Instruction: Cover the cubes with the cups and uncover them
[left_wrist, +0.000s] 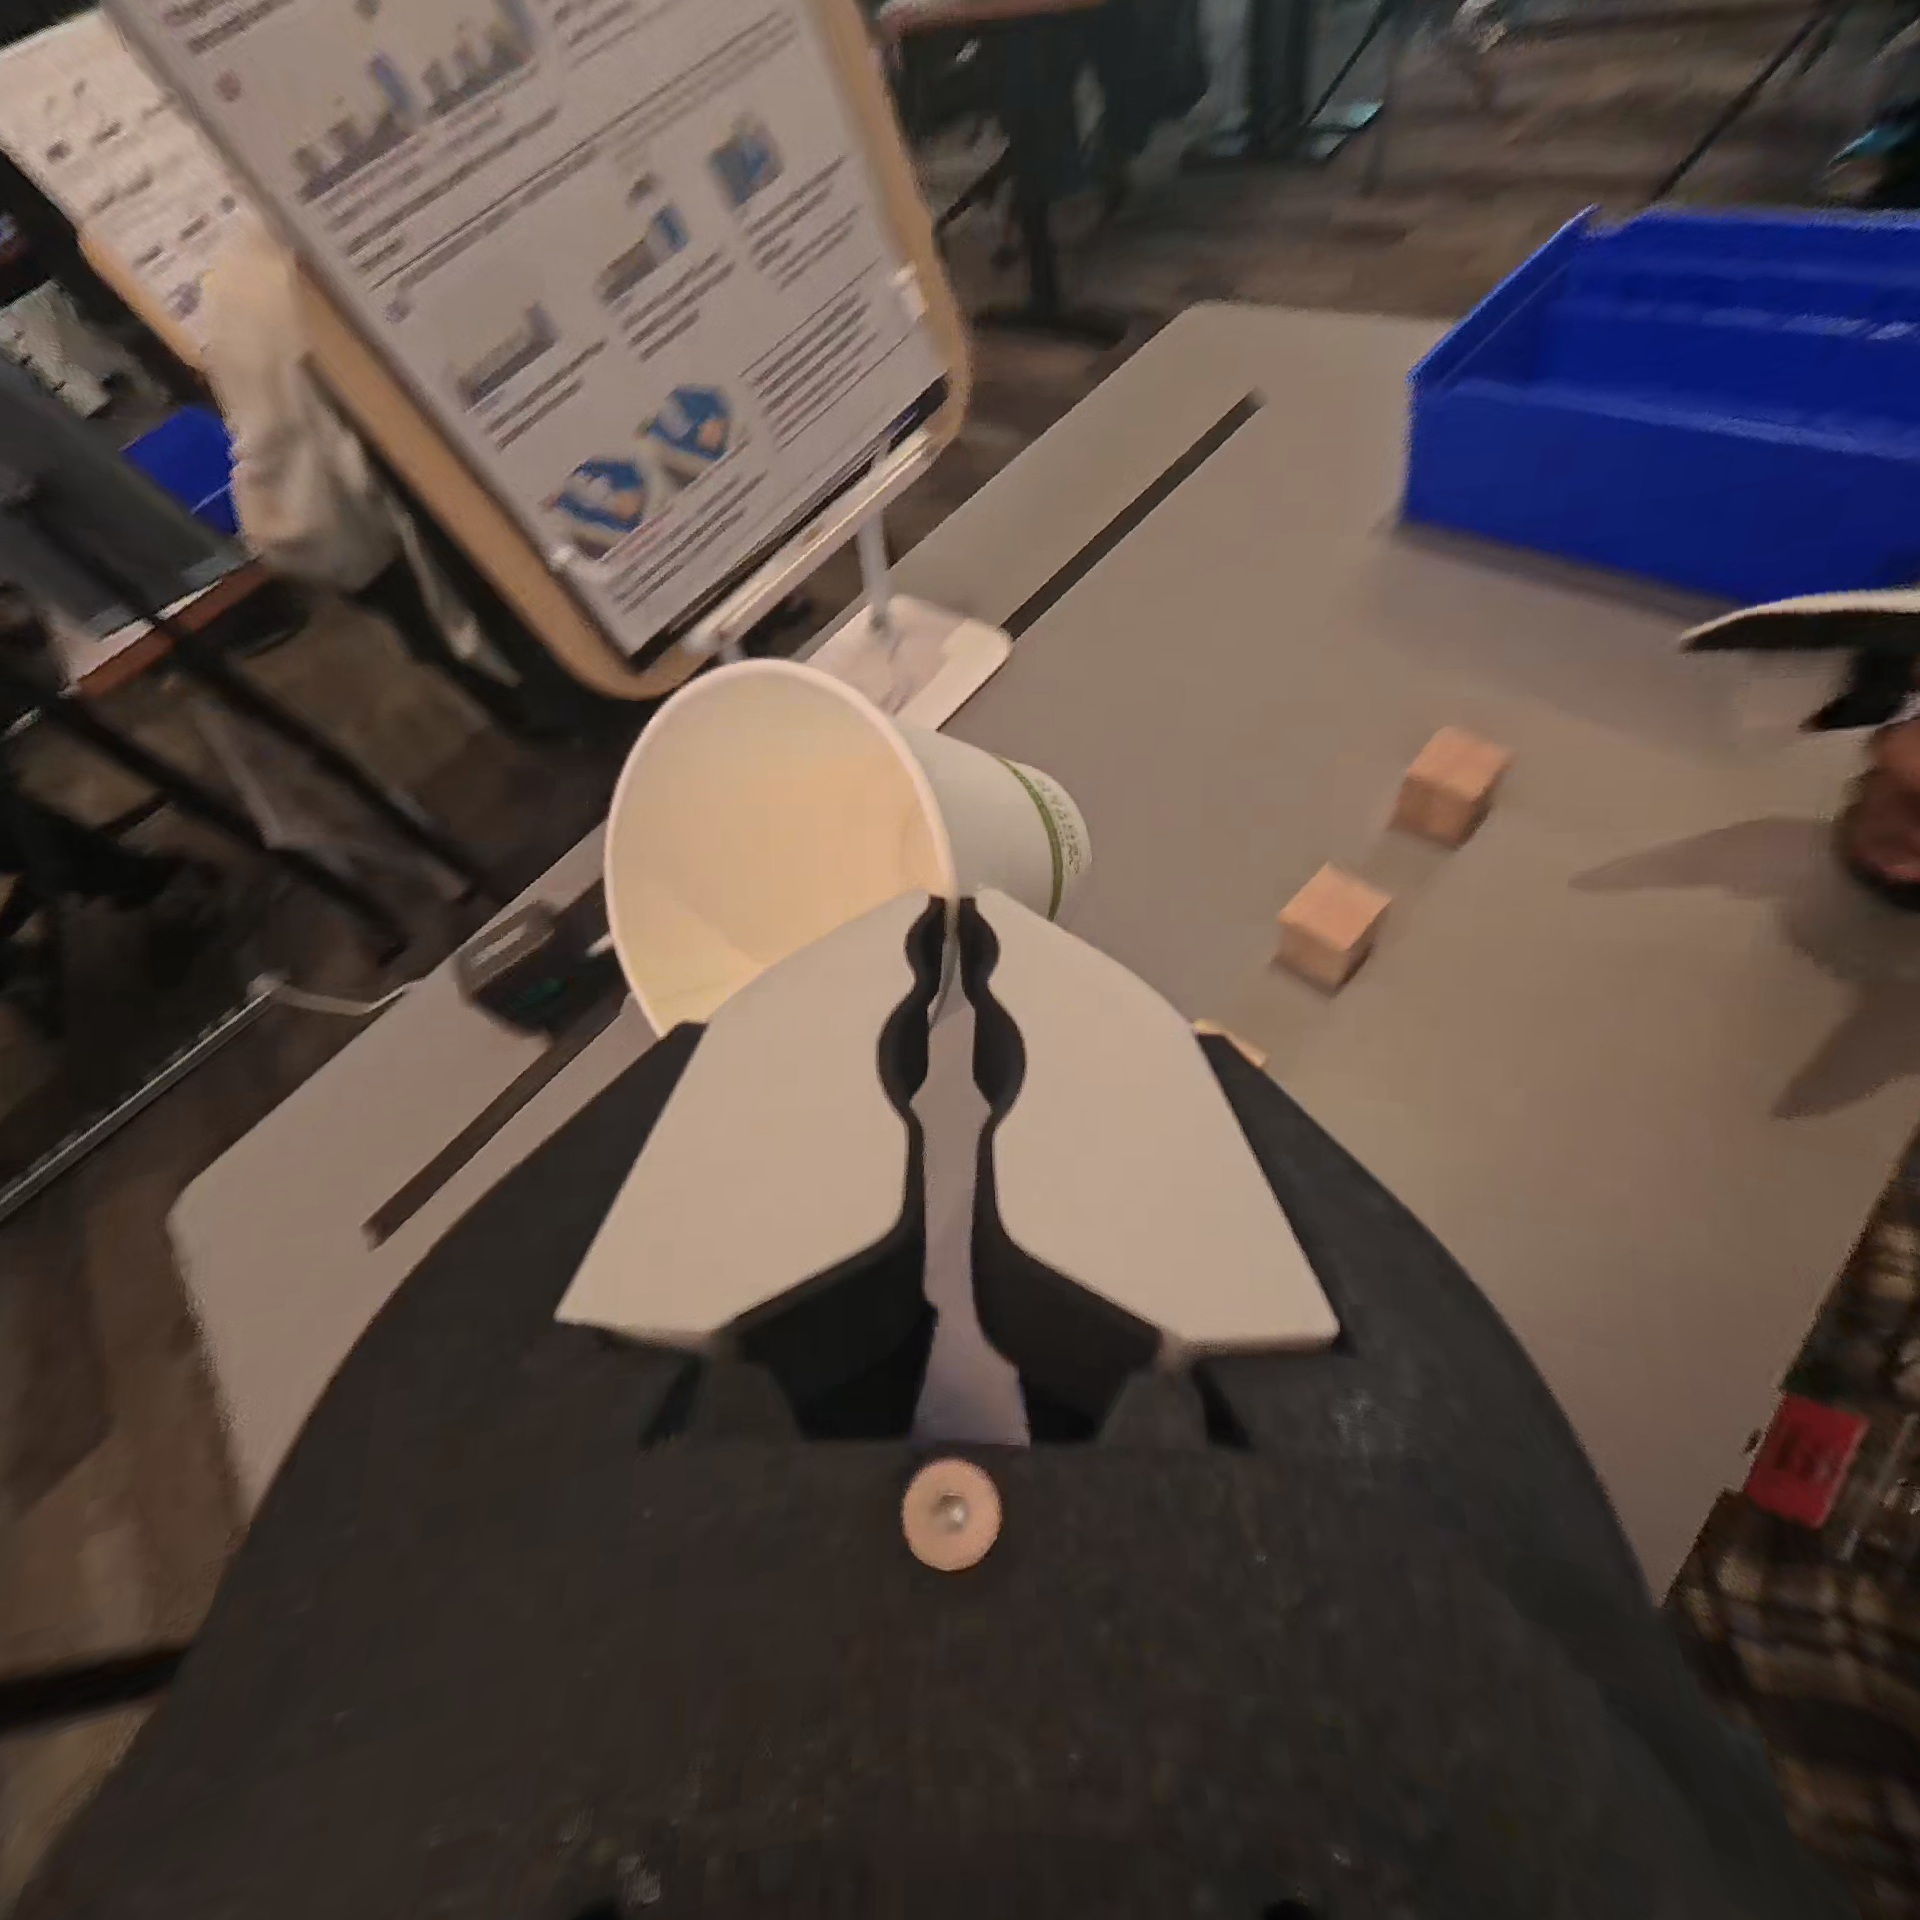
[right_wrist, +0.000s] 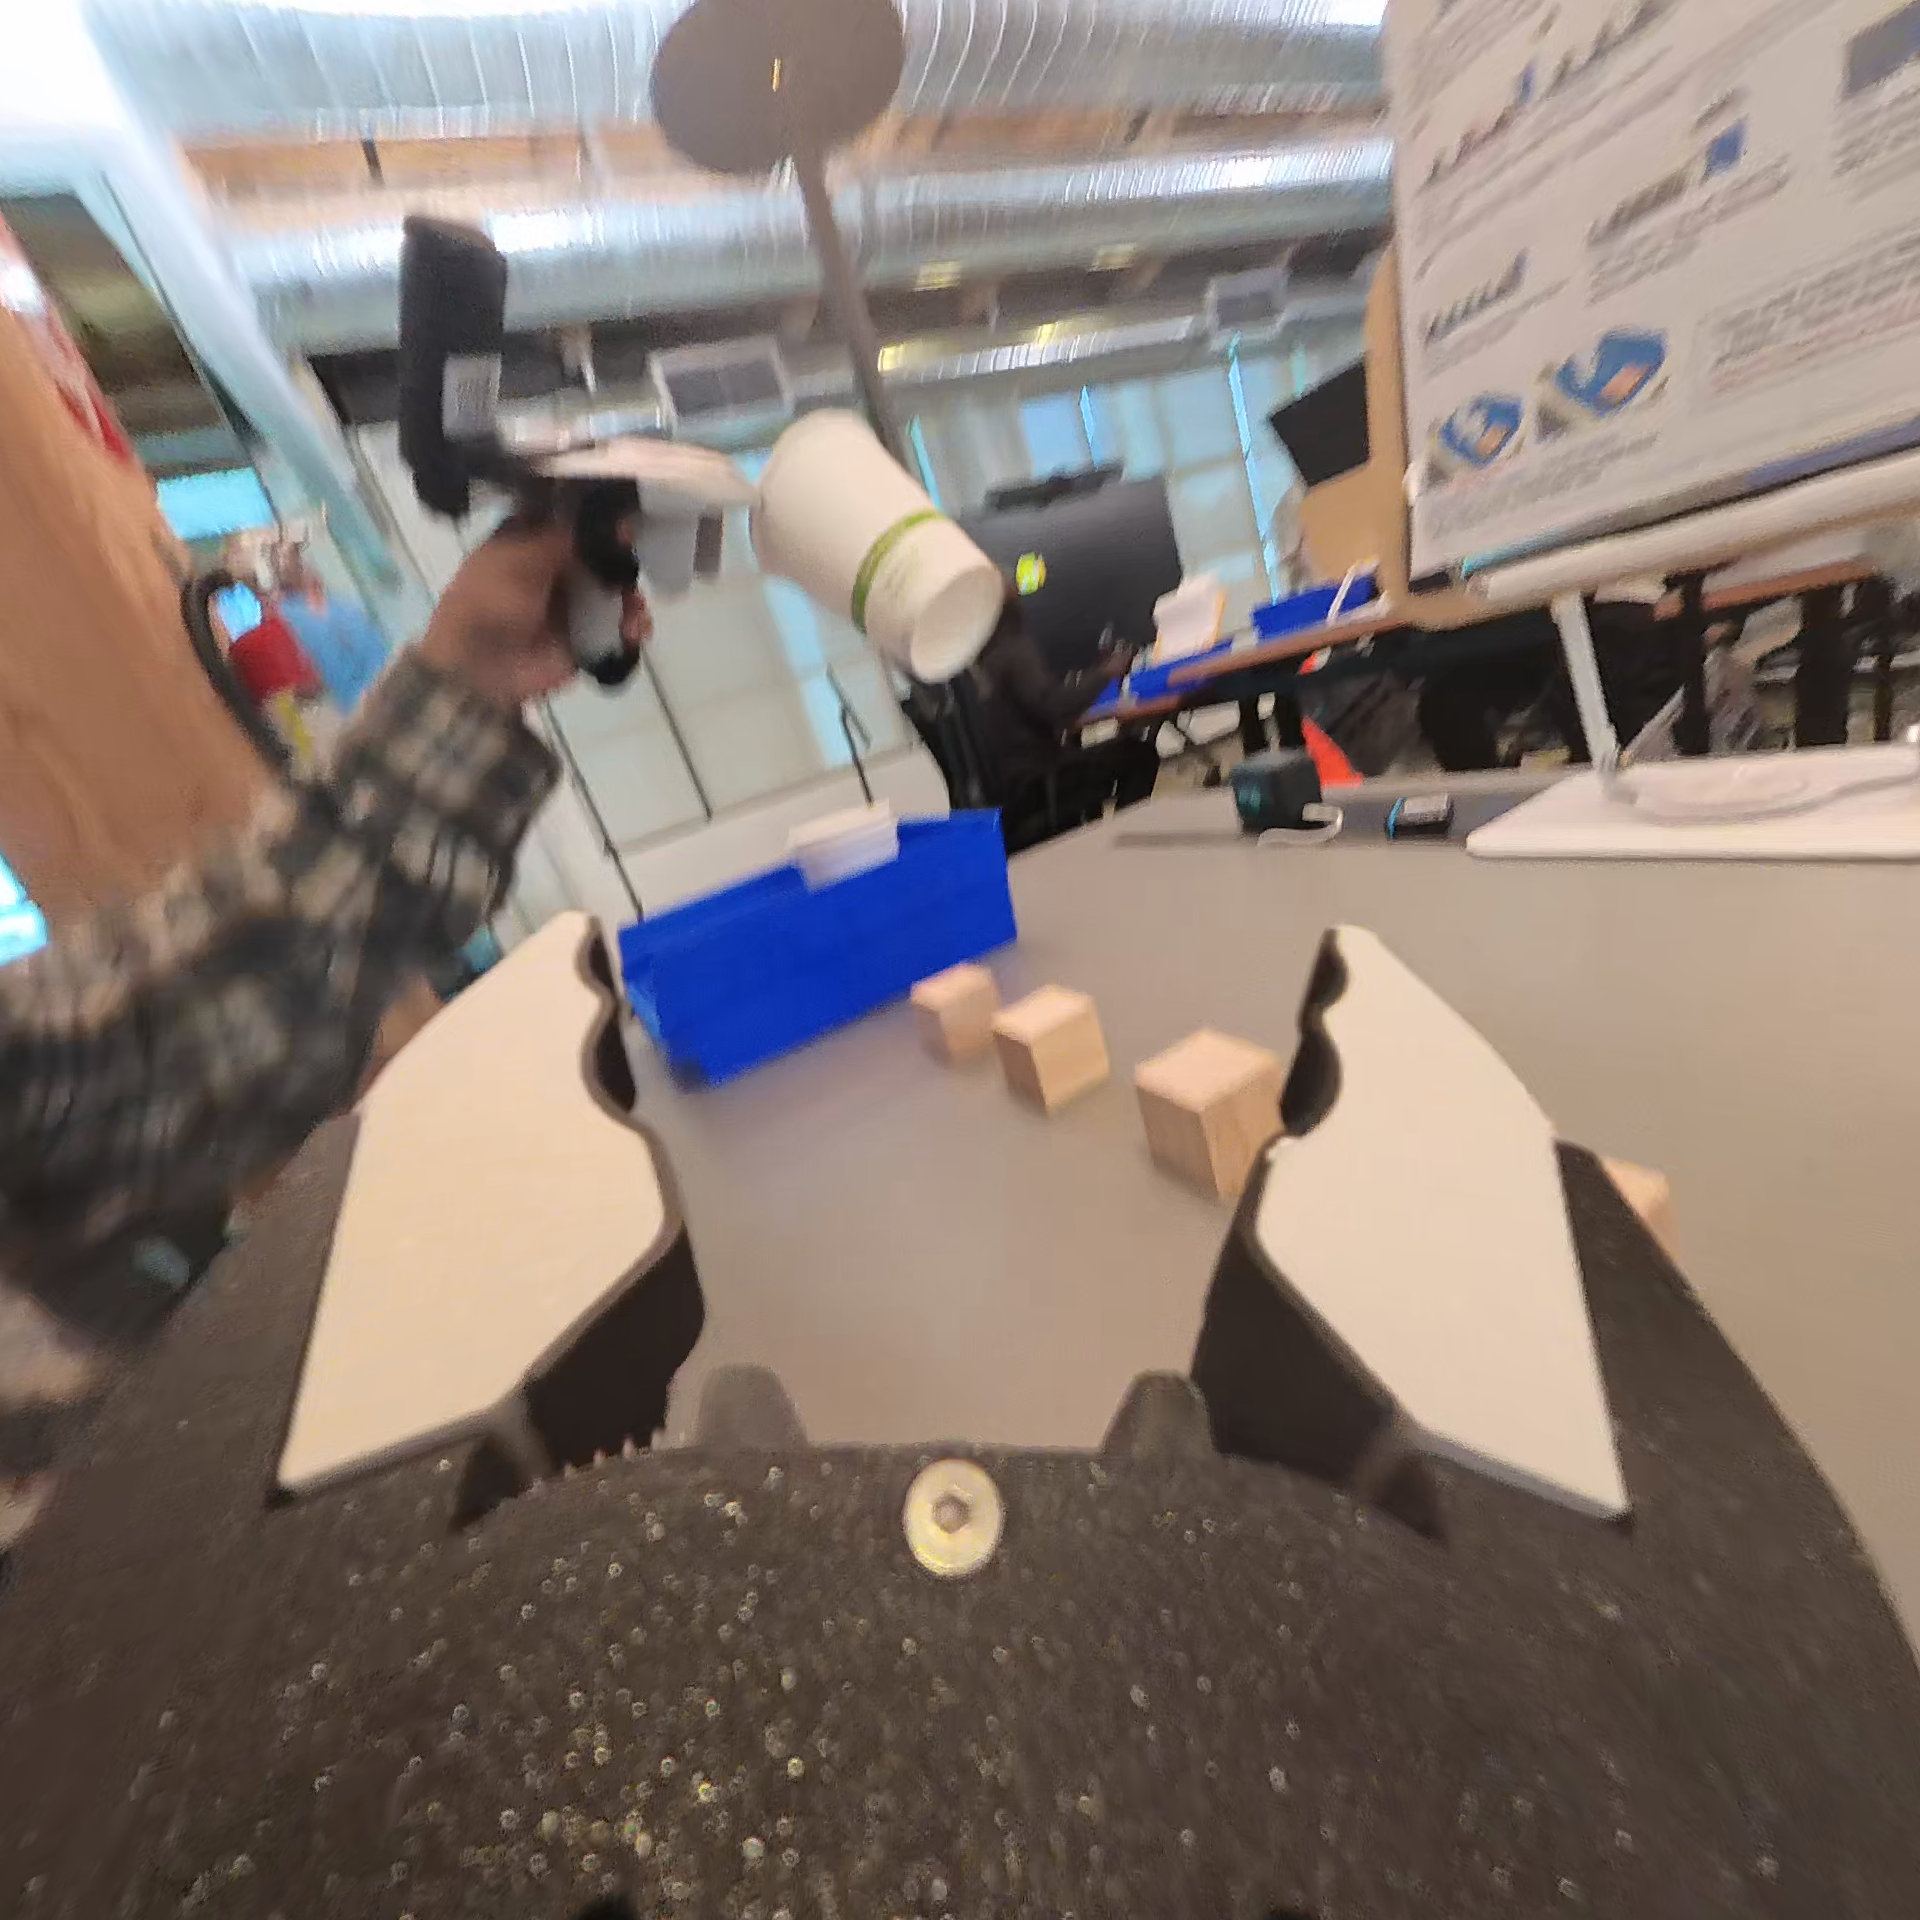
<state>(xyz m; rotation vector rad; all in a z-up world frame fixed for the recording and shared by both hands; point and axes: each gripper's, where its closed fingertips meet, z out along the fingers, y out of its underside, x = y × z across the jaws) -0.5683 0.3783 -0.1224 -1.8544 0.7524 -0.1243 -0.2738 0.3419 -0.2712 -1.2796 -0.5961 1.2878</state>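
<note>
A: Left wrist view first: what takes up the most room?
B: The grey table (left_wrist: 1455, 1091), then the blue bin (left_wrist: 1662, 447) at its far right corner, and a poster board (left_wrist: 582, 312) standing just off the far left edge.
A: And the cup?
B: The left gripper (left_wrist: 954, 914) has its fingers clenched on the rim of the white cup (left_wrist: 831, 831), one inside and one outside the wall. The cup is lifted off the table and tilted, mouth toward the camera, above the table's left edge.
A: From the right wrist view?
B: The same cup (right_wrist: 883, 540) hangs high in the air, base pointing down to the right, held by the left gripper (right_wrist: 727, 488) in a hand (right_wrist: 509, 613) with a plaid sleeve (right_wrist: 260, 935).
A: The right gripper?
B: The right gripper (right_wrist: 961, 1029) is released, fingers spread wide with nothing between them, low over the table (right_wrist: 1455, 987).
A: The cubes?
B: Three wooden cubes (right_wrist: 1049, 1049) sit uncovered in a row near the bin (right_wrist: 810, 966); a fourth peeks out behind the right finger. The left view shows two cubes (left_wrist: 1335, 925).
</note>
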